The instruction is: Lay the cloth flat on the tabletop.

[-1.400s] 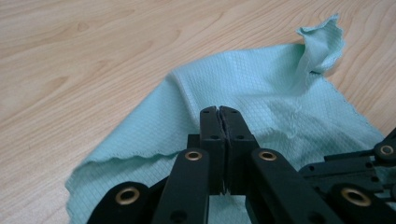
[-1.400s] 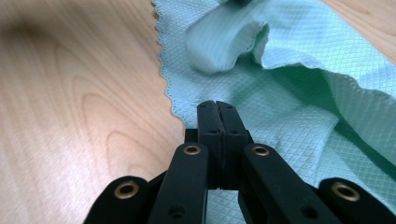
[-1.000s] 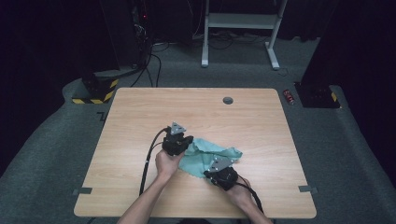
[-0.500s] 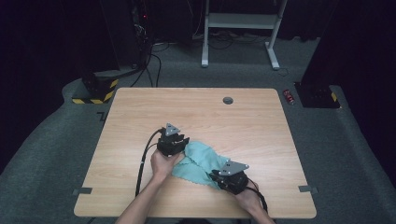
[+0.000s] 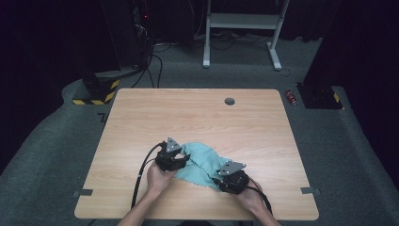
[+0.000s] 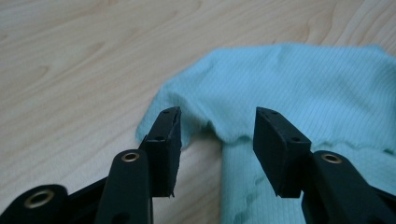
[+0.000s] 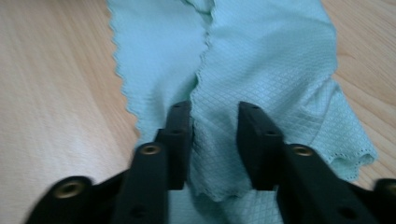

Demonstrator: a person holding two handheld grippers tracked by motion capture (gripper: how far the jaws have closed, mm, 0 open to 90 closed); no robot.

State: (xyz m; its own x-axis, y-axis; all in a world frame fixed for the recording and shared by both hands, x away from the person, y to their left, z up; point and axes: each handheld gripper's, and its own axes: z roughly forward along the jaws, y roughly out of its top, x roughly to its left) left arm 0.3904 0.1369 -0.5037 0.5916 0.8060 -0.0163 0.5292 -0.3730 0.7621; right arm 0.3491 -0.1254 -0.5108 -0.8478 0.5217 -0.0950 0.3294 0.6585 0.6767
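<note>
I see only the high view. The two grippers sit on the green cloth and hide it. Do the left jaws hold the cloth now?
Observer: No. In the left gripper view the left gripper has just been opening; a gap shows between its pads, with the scalloped edge of the cloth lying between them, not pinched.
Operator: And the right one?
Observer: The right gripper has also just been opening; cloth lies flat between its jaws, the pads apart from it.
Operator: Is the cloth one flat layer?
Observer: No. The right gripper view shows one scalloped edge running over another layer, so it is folded.
</note>
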